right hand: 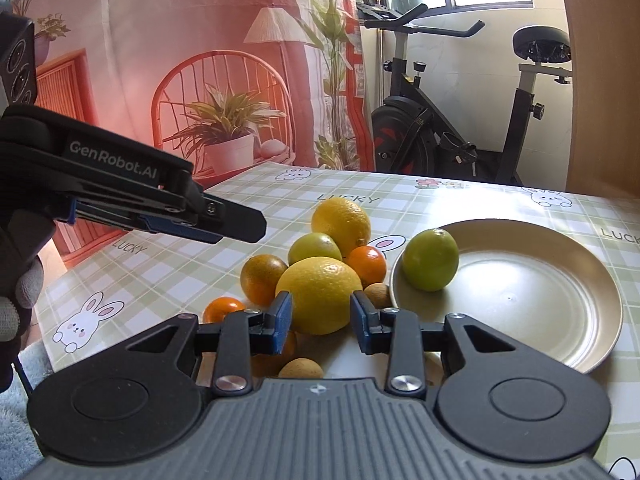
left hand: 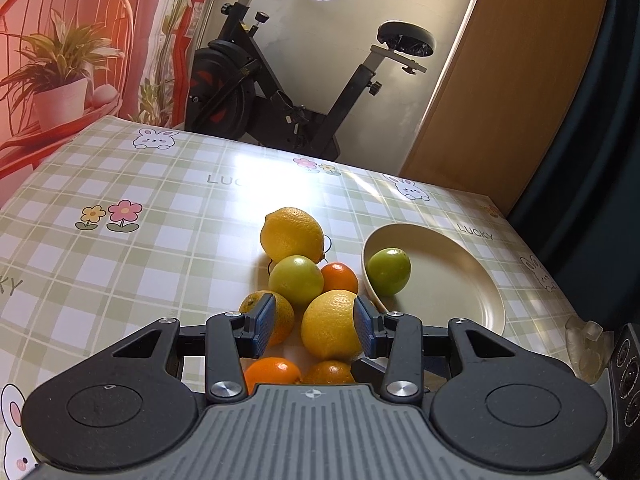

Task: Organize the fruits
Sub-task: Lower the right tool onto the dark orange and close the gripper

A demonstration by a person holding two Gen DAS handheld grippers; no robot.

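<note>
A pile of fruit lies on the checked tablecloth: two yellow lemons (left hand: 292, 234) (left hand: 330, 326), a green lime (left hand: 296, 280), oranges (left hand: 339, 278) (left hand: 272, 372) and small brown fruits (right hand: 301, 369). One green lime (left hand: 389, 271) sits on the left side of a beige plate (left hand: 460, 280); it also shows in the right wrist view (right hand: 430, 259) on the plate (right hand: 540, 300). My left gripper (left hand: 315, 326) is open above the near lemon. My right gripper (right hand: 320, 320) is open with its jaws on either side of the near lemon (right hand: 318, 294), not closed on it. The left gripper (right hand: 224, 224) shows from the side above the table.
The table's far edge runs in front of an exercise bike (left hand: 288, 80) and a wooden door (left hand: 500, 80). A printed backdrop (right hand: 180, 80) hangs at the left. The plate lies near the table's right edge. A gloved hand (right hand: 16, 300) holds the left gripper.
</note>
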